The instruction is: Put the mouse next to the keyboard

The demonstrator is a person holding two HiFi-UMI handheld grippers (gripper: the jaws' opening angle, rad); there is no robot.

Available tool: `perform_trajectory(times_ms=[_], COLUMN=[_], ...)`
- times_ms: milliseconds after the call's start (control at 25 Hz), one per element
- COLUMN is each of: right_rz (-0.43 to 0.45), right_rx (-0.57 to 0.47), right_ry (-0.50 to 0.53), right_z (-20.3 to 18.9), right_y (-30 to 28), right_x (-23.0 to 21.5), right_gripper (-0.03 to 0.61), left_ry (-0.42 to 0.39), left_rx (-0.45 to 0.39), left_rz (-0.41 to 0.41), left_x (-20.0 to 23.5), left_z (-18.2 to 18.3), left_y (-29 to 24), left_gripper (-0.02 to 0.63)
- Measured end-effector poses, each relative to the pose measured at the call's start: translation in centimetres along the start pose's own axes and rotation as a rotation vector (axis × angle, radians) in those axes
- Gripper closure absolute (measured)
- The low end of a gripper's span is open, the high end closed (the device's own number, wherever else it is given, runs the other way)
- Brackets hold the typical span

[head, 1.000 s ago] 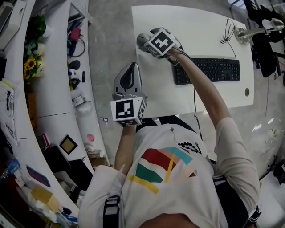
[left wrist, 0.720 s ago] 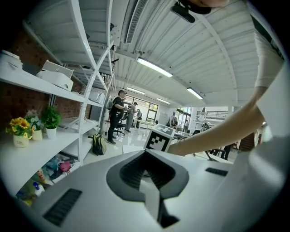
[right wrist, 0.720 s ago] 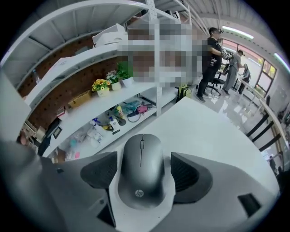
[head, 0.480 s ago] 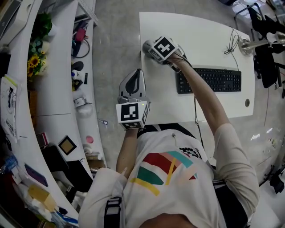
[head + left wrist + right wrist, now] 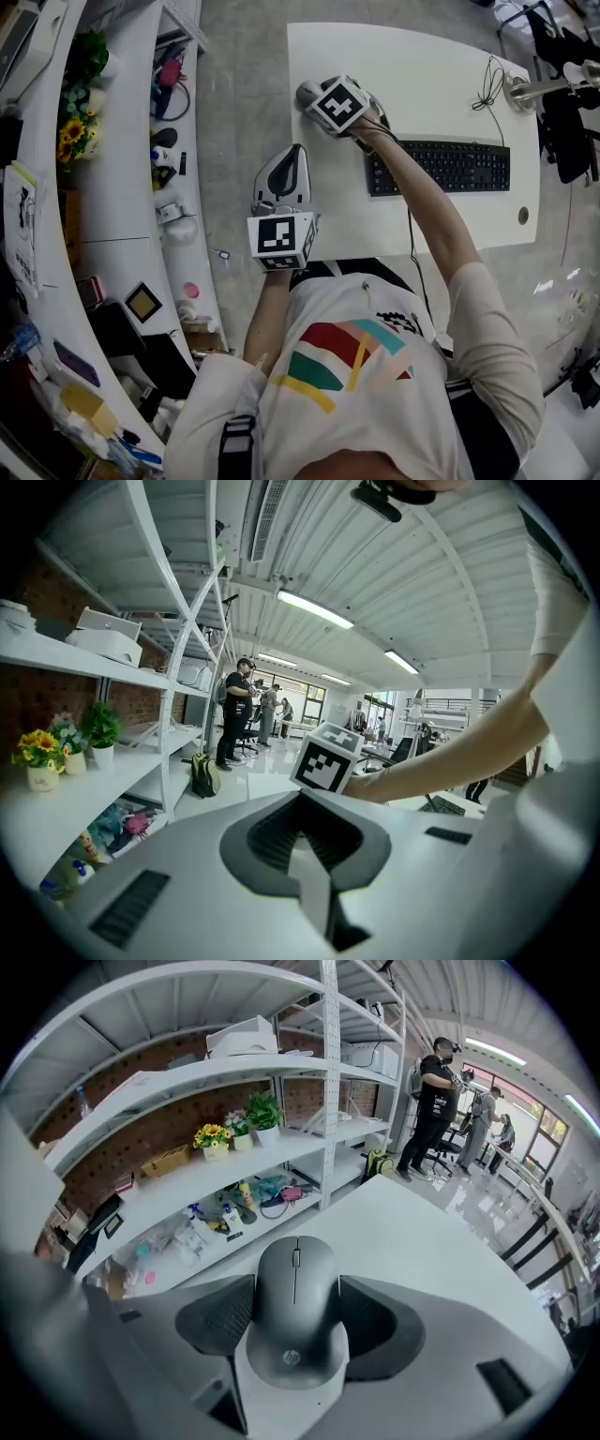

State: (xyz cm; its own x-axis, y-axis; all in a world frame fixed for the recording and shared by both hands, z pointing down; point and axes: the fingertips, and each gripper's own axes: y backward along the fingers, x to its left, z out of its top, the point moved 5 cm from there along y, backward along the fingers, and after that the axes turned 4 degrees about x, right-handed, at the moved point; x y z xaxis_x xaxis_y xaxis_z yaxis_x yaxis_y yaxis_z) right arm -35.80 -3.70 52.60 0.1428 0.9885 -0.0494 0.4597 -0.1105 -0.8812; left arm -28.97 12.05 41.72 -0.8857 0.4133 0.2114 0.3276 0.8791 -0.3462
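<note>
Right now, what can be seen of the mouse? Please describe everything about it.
The mouse is dark grey, matte plastic by its look, with a scroll wheel between two buttons and a small logo at its rear. It lies flat on the white table, apart from the keyboard. The right gripper is closing its jaws around it; they seem to touch both its sides.

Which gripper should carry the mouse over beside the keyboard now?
Right. The right gripper already has the mouse between its closing jaws on the table, near the keyboard. The left gripper hovers empty back at the table's edge.
</note>
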Motion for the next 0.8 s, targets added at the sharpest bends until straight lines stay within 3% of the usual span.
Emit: perform_trajectory(times_ms=[240,440,800], right_rz=[-0.058,-0.080,-0.271], right_rx=[-0.024,-0.092,-0.102], right_ry=[-0.054,-0.174,-0.369], right_z=[-1.5,-4.1,-15.3], right_y=[2.7,6.8,15.5], right_x=[-2.5,-6.5,-16.4], right_gripper=[0.282,0.282,0.282], left_ry=[-0.049,-0.026,-0.102], left_rx=[0.009,0.010,0.049], left_rz=[-0.035,-0.109,-0.279], left_x=[-1.7,-4.8,-13.1], left_z=[0.9,1.6,1.2], left_y=[-1.3,-3.6,-8.7], left_gripper=[0.569,0.569,0.569])
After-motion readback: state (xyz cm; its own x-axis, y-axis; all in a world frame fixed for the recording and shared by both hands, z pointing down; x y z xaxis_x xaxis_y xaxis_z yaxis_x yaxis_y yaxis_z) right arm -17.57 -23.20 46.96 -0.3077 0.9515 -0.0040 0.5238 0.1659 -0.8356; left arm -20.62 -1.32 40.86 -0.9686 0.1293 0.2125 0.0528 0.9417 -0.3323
